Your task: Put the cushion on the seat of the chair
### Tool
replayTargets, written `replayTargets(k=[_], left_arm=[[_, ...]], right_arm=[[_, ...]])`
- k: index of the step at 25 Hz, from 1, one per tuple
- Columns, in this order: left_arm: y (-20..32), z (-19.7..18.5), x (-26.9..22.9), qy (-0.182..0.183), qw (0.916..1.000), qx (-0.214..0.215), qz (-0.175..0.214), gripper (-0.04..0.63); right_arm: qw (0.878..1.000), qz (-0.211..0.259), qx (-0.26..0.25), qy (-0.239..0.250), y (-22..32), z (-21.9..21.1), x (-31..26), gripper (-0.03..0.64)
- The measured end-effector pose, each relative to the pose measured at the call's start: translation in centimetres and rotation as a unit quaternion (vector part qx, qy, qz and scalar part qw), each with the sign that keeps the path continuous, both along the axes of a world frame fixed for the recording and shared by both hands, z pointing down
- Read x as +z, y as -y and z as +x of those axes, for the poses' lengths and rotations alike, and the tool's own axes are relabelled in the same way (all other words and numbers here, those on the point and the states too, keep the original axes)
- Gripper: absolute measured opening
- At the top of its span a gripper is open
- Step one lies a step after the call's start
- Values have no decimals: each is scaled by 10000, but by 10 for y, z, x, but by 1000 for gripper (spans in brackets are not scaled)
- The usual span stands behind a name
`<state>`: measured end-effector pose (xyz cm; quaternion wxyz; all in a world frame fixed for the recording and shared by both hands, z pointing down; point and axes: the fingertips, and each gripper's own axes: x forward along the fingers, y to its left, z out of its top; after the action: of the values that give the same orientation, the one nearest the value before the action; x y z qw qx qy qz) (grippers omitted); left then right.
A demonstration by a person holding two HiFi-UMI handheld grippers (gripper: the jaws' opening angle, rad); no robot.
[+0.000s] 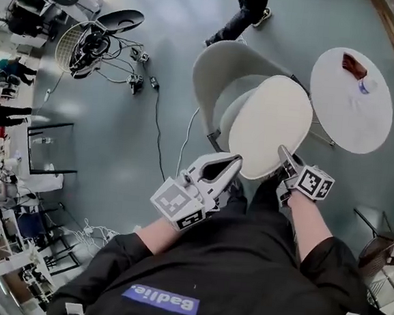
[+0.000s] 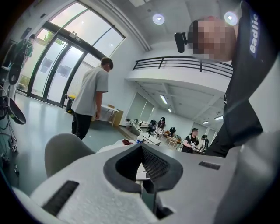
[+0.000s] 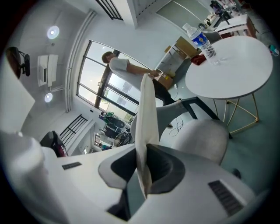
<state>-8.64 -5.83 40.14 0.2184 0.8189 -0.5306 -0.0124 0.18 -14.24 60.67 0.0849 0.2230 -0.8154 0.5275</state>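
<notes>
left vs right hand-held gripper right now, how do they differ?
The right hand-held gripper is clamped on the cushion's edge; the left hand-held gripper has its jaws together on nothing. The right one sits at the cushion's lower right rim, the left one beside its lower left rim, not gripping. Both point toward the chair.

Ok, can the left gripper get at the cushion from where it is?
Probably yes: the left gripper sits right beside the cushion, nothing between them, but its jaws look closed and would have to open first.
</notes>
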Motion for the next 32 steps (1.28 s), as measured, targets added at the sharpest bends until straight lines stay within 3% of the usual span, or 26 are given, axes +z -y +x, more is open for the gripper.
replayTargets(k=[8,19,27,32], left_arm=[[24,2,29,-52,9998,3,-211,12],[43,-19,63,-73,9987,-151,-473,12],[51,-20,86,-68,9977,-189,-641,12],[54,-11,98,-77,9965,-89,-831,12]], right_arm=[[9996,-297,-17,-14,18,-24,50,61],[9942,-949,293,415,41,-60,116,61],[9837,-1537,684,631,47,-60,183,61],[9776,-1899,629,657,51,-49,226,62]])
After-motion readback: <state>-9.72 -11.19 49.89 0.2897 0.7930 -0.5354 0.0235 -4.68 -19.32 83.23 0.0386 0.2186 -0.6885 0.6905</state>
